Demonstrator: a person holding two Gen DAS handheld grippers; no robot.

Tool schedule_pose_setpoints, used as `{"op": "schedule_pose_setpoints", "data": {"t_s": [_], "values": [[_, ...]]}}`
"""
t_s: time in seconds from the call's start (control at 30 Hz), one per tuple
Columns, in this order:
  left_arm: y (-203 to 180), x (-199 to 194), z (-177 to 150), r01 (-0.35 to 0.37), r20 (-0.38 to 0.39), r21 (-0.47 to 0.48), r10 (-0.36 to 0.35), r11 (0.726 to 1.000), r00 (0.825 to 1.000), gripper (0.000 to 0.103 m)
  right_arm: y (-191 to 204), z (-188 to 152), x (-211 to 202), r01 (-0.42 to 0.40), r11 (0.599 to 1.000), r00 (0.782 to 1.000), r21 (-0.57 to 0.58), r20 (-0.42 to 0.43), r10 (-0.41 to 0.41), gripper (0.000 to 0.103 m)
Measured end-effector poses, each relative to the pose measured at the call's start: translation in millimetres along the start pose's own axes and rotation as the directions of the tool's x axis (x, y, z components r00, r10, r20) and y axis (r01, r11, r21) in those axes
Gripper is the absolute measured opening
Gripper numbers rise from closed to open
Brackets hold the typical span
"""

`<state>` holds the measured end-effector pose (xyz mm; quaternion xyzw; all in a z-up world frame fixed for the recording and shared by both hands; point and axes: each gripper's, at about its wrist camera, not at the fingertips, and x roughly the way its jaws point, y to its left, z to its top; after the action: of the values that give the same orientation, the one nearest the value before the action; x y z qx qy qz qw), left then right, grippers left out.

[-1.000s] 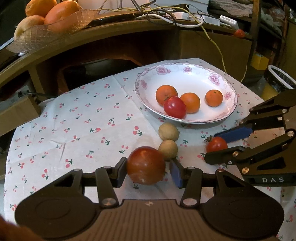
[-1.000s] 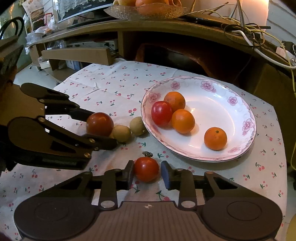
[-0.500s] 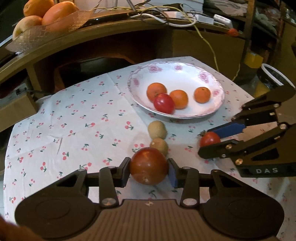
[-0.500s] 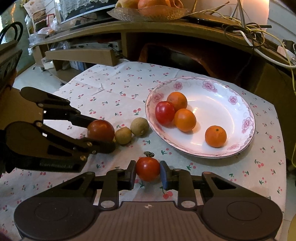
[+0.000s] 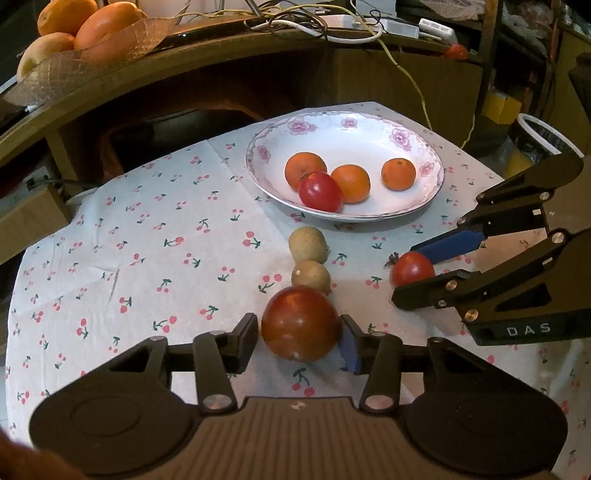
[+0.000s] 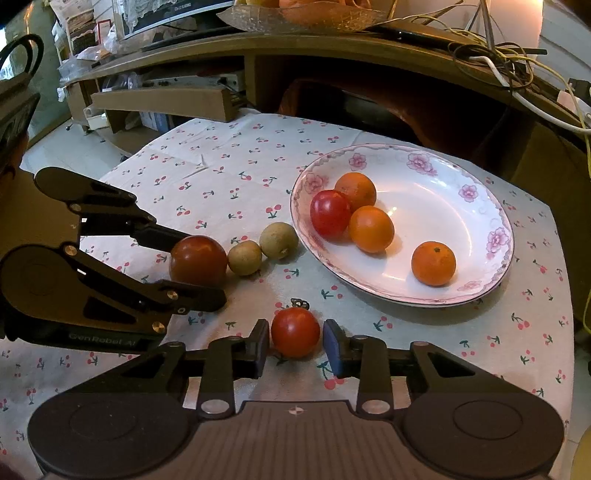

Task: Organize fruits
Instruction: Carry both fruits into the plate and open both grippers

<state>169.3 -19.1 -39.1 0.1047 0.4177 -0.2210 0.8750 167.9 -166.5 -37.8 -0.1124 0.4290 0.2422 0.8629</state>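
Observation:
A large dark red tomato (image 5: 300, 325) rests on the cherry-print cloth between the fingers of my left gripper (image 5: 299, 332). Its jaws are opening, with a thin gap at the left pad. A small red tomato (image 6: 295, 332) with a stem lies between the fingers of my right gripper (image 6: 295, 343); those jaws are opening too, and both pads stand clear of it. Two brown round fruits (image 5: 307, 244) (image 5: 310, 277) sit in a row behind the large tomato. The flowered white plate (image 5: 369, 125) holds three oranges and a red tomato (image 5: 320, 192).
A wooden shelf runs behind the table with a glass bowl of oranges (image 5: 85, 33) and tangled cables (image 5: 332, 22) on it. A white-rimmed bin (image 5: 543, 133) stands off the table's right side. Bare cloth (image 5: 129, 240) spreads to the left.
The right gripper's pads, which pressed on the small tomato, have parted from it. The left gripper closed in on the large tomato and has since loosened. Both tomatoes stay on the cloth.

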Motion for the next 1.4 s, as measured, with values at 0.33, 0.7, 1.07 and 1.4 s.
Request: {"op": "schedule_pose_setpoints", "data": {"t_s": [0.33,0.7,1.07,1.4], "values": [[-2.4,-3.6,2.5,0.018,0.0,-0.022,-0.018,1.0,1.0,0.046,0.1,1.7,-2.2,0.018,1.0,1.0,0.001,-0.007,-0.018,0.027],[-10.9,-14.3,22.2,0.043,0.054,-0.029,-0.041,0.999,0.998,0.046,-5.6,11.1,-19.2,0.019,0.999,0.999,0.037,0.044,-0.02,0.027],[-20.4,9.2,62.3,0.026,0.079,-0.032,-0.023,0.999,0.997,0.045,-38.2,23.5,-22.6,0.106,0.987,0.989,0.123,0.086,-0.117,0.027],[-28.1,29.7,74.3,0.029,0.079,0.0,-0.029,1.0,0.996,0.045,-61.1,23.6,-10.6,0.137,0.975,0.986,0.175,0.066,-0.151,0.028]]}}
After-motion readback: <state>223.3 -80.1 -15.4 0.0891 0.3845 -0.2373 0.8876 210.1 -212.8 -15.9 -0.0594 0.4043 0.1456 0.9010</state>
